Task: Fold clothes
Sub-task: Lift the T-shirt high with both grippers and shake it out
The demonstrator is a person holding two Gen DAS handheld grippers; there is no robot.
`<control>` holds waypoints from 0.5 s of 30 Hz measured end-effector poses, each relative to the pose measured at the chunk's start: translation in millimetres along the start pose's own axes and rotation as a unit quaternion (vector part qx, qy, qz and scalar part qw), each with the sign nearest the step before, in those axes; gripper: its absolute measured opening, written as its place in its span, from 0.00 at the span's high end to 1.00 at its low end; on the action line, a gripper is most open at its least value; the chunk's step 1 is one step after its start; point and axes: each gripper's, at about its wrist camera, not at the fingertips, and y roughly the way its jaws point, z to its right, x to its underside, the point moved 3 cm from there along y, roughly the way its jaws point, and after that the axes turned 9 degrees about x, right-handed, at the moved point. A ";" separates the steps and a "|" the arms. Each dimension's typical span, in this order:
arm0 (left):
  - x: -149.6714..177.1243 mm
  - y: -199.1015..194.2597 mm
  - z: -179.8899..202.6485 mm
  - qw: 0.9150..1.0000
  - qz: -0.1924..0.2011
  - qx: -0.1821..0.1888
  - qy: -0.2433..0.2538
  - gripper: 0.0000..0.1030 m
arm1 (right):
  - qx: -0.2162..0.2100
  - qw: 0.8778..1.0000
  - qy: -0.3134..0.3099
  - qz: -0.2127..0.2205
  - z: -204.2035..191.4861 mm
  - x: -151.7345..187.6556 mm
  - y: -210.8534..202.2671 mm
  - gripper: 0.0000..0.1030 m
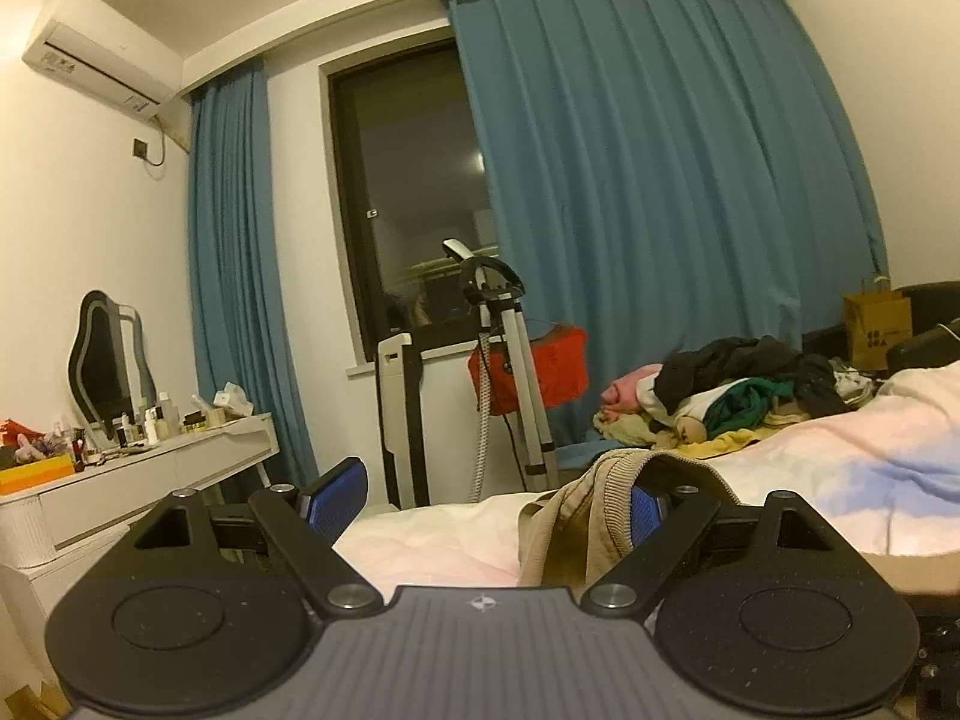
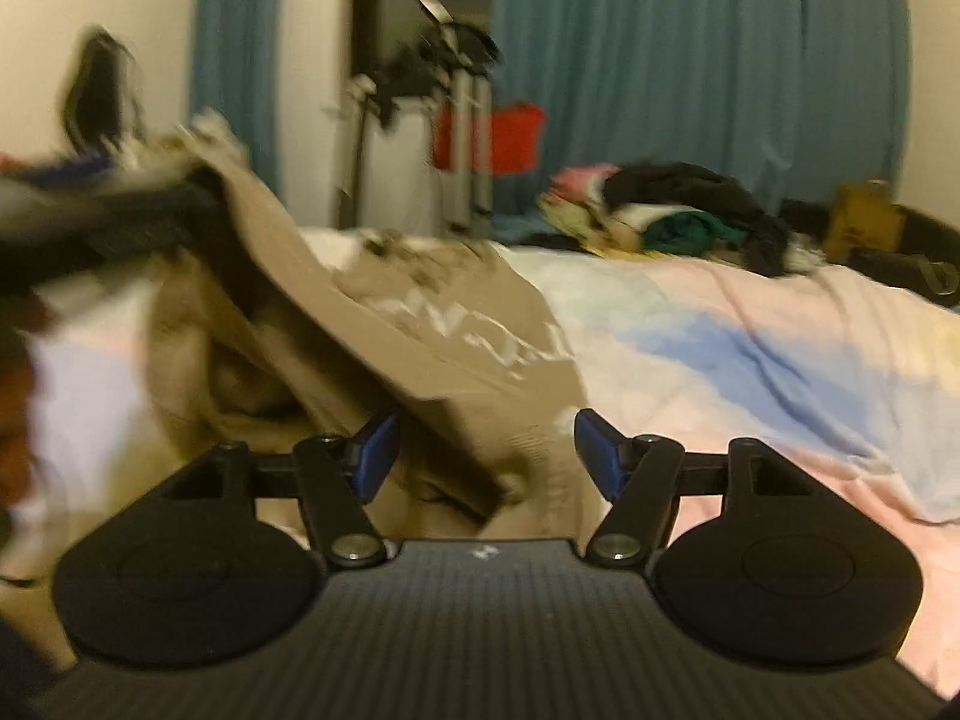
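Between the fingers of my left gripper [image 1: 487, 501] there is open space: the blue pads stand wide apart, and the tan garment [image 1: 591, 510] is draped over the right-hand finger [image 1: 645, 513] only, its ribbed edge hanging across that pad. Ahead of this gripper and to its right, on the far part of the bed [image 1: 840, 462], sits a heap of unfolded clothes [image 1: 738, 390]. Further ahead stand the tripod [image 1: 519, 372] and the blue curtains [image 1: 660, 180], with the dressing table [image 1: 156, 474] off to the left. My right gripper [image 2: 486, 456] is also spread open, its pads on either side of the tan garment's lower corner without closing on it; the cloth rises from there up and to the left, where a blurred dark shape holds its upper edge. The pastel bedspread [image 2: 750, 348] lies beyond and to the right of this gripper.
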 end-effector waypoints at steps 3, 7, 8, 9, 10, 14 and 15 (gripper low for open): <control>1.6 1.0 -5.8 1.000 -0.007 -0.009 -0.015 0.15 | 0.053 0.997 0.039 -0.042 21.9 7.6 11.1 0.36; 2.2 -1.3 -4.9 1.000 -0.006 -0.003 -0.012 0.13 | 0.074 0.989 0.101 -0.073 57.8 20.3 -2.8 0.30; 2.2 -4.0 -1.5 1.000 -0.001 -0.008 -0.002 0.13 | 0.073 0.988 0.111 -0.078 62.3 21.8 -5.4 0.29; 2.0 -7.0 1.7 1.000 0.006 -0.015 0.007 0.13 | 0.074 0.987 0.116 -0.082 62.5 22.6 -6.7 0.29; 1.2 -11.0 4.7 0.999 0.017 -0.027 0.015 0.12 | 0.081 0.986 0.123 -0.081 63.8 23.9 -6.9 0.29; -3.8 -30.9 6.1 0.998 0.049 -0.050 -0.006 0.05 | 0.128 0.974 0.184 -0.019 76.6 23.5 -20.6 0.24; -5.3 -36.3 4.2 0.997 0.050 -0.051 -0.018 0.05 | 0.144 0.972 0.187 0.000 79.3 21.5 -23.7 0.20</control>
